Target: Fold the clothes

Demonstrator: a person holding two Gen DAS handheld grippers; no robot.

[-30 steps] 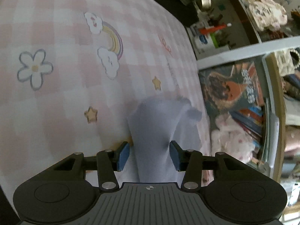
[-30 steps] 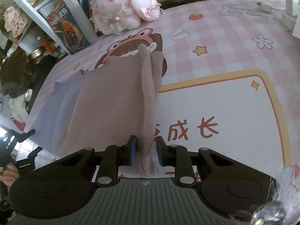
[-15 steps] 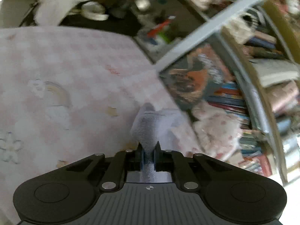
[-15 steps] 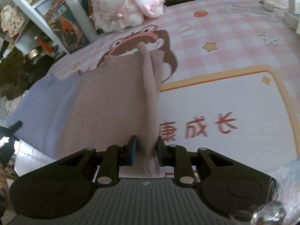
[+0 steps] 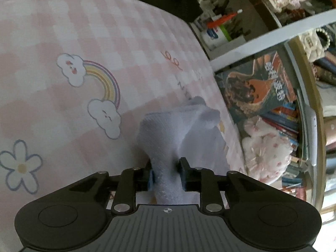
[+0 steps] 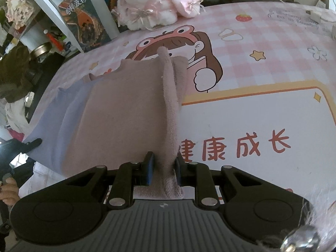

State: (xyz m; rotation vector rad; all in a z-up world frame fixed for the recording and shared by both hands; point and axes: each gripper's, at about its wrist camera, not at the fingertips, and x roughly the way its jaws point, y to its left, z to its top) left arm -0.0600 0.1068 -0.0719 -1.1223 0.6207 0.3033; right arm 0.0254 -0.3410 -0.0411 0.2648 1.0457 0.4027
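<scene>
Clothes pinched by both grippers, left gripper (image 5: 167,173) clamped on lavender cloth (image 5: 178,134), right gripper (image 6: 162,169) clamped on pink cloth (image 6: 130,113), pink checked table (image 6: 262,109) beneath, books (image 5: 281,117) on shelf

left gripper (image 5: 167,173): matte black linkage arms, blue-lined fingers (image 5: 185,174), silver screws, ribbed grey body with a crosshair mark.
right gripper (image 6: 162,171): same black build, blue finger lining, round side discs.
hand (image 6: 8,191): bare skin, left edge.
</scene>
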